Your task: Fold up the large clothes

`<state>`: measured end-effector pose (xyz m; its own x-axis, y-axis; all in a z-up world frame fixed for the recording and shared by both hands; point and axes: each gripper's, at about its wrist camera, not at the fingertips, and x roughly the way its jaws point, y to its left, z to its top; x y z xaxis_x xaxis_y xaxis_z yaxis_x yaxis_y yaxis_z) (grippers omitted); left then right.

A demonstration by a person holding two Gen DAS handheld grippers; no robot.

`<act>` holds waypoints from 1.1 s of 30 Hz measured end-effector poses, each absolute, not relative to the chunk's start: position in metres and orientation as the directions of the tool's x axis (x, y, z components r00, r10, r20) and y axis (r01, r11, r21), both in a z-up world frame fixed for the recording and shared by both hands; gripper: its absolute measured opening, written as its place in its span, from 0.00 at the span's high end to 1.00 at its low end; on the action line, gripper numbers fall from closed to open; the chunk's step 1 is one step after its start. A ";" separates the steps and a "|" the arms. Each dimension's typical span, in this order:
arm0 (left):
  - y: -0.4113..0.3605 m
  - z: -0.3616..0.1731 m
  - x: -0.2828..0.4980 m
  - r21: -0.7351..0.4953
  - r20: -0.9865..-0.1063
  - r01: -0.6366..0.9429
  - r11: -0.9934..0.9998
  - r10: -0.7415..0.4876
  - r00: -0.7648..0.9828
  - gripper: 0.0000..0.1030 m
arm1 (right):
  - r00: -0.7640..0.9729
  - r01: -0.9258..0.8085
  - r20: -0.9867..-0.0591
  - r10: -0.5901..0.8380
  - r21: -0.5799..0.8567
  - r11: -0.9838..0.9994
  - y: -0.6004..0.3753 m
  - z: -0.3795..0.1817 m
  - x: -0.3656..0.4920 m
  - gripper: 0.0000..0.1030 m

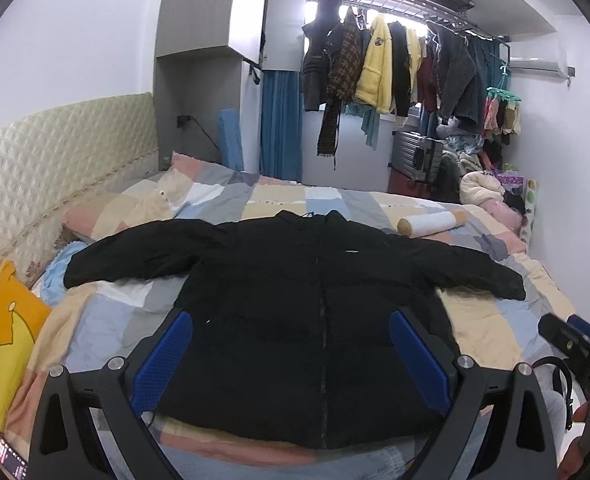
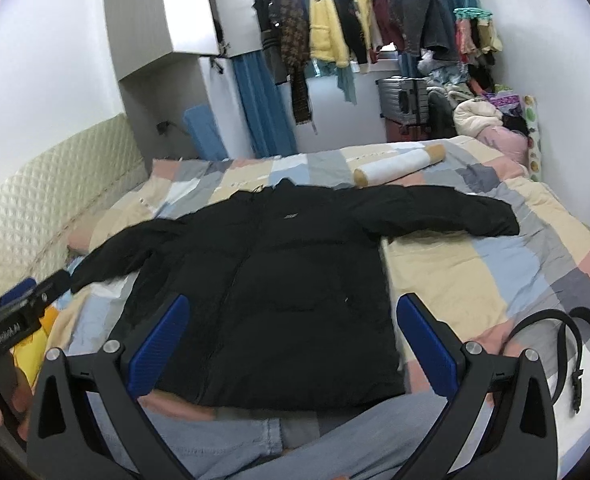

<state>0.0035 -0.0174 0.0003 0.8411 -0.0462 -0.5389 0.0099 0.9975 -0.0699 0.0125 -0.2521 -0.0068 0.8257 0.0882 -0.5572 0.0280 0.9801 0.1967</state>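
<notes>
A large black padded jacket (image 1: 307,300) lies flat, front up, on the patchwork bed cover (image 1: 107,320), with both sleeves spread out to the sides. It also shows in the right wrist view (image 2: 287,280). My left gripper (image 1: 291,336) is open and empty, held above the jacket's lower half. My right gripper (image 2: 291,320) is open and empty above the jacket's hem. The right gripper's body shows at the left wrist view's right edge (image 1: 575,344); the left one at the right wrist view's left edge (image 2: 19,316).
A white roll with tan ends (image 1: 431,222) lies on the bed beyond the jacket. A black belt (image 2: 567,344) lies at the right. A yellow pillow (image 1: 3,340) is at the left. A padded headboard (image 1: 55,152), hanging clothes (image 1: 375,64) and a suitcase (image 1: 415,152) stand behind.
</notes>
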 end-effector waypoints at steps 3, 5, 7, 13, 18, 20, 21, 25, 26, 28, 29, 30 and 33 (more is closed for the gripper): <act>-0.025 0.000 0.016 -0.066 -0.557 0.025 0.998 -0.058 0.828 0.03 | 0.834 0.038 -0.547 0.077 0.196 0.980 -0.260 0.000 0.021 0.00; -0.030 0.000 0.024 -0.045 -0.561 0.024 0.999 -0.045 0.827 0.03 | 0.836 0.023 -0.539 0.104 0.224 0.974 -0.266 0.000 0.026 0.00; -0.038 -0.001 0.033 -0.019 -0.569 0.026 0.999 -0.032 0.822 0.03 | 0.839 0.033 -0.536 0.096 0.226 0.973 -0.271 0.001 0.031 0.00; -0.051 0.004 0.052 -0.032 -0.561 0.060 0.998 -0.068 0.825 0.03 | 0.858 0.083 -0.512 0.040 0.216 0.973 -0.300 0.008 0.049 0.00; -0.058 0.019 0.071 -0.030 -0.527 0.074 0.997 -0.079 0.846 0.03 | 0.883 0.129 -0.467 -0.044 0.153 0.980 -0.334 0.031 0.065 0.00; -0.059 0.026 0.080 -0.028 -0.512 0.081 0.996 -0.084 0.855 0.03 | 0.894 0.147 -0.442 -0.079 0.123 0.981 -0.346 0.042 0.071 0.00; -0.059 0.030 0.086 -0.028 -0.503 0.078 0.997 -0.081 0.860 0.03 | 0.895 0.156 -0.436 -0.092 0.114 0.981 -0.351 0.046 0.075 0.00; -0.054 0.042 0.104 -0.050 -0.468 0.071 0.996 -0.086 0.880 0.03 | 0.914 0.182 -0.384 -0.131 0.099 0.978 -0.380 0.065 0.090 0.00; -0.052 0.043 0.111 -0.056 -0.453 0.072 0.996 -0.090 0.887 0.03 | 0.923 0.195 -0.355 -0.151 0.090 0.977 -0.388 0.069 0.095 0.00; -0.047 0.044 0.121 -0.057 -0.445 0.082 0.995 -0.098 0.890 0.03 | 0.932 0.233 -0.300 -0.205 0.063 0.970 -0.401 0.072 0.104 0.00; -0.042 0.042 0.129 -0.067 -0.444 0.098 0.993 -0.118 0.888 0.03 | 0.934 0.253 -0.276 -0.227 0.061 0.966 -0.410 0.072 0.109 0.00; -0.038 0.040 0.133 -0.076 -0.443 0.105 0.992 -0.128 0.887 0.03 | 0.934 0.264 -0.265 -0.238 0.065 0.962 -0.415 0.071 0.113 0.00; -0.021 0.027 0.147 -0.080 -0.431 0.083 0.993 -0.110 0.896 0.03 | 0.918 0.325 -0.271 -0.289 0.096 0.941 -0.453 0.053 0.142 0.00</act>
<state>0.1467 -0.0210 0.0274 0.8958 -0.1096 -0.4307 0.0833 0.9933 -0.0795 0.1423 -0.4534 0.0533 0.9180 -0.2894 -0.2710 0.3248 0.9409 0.0955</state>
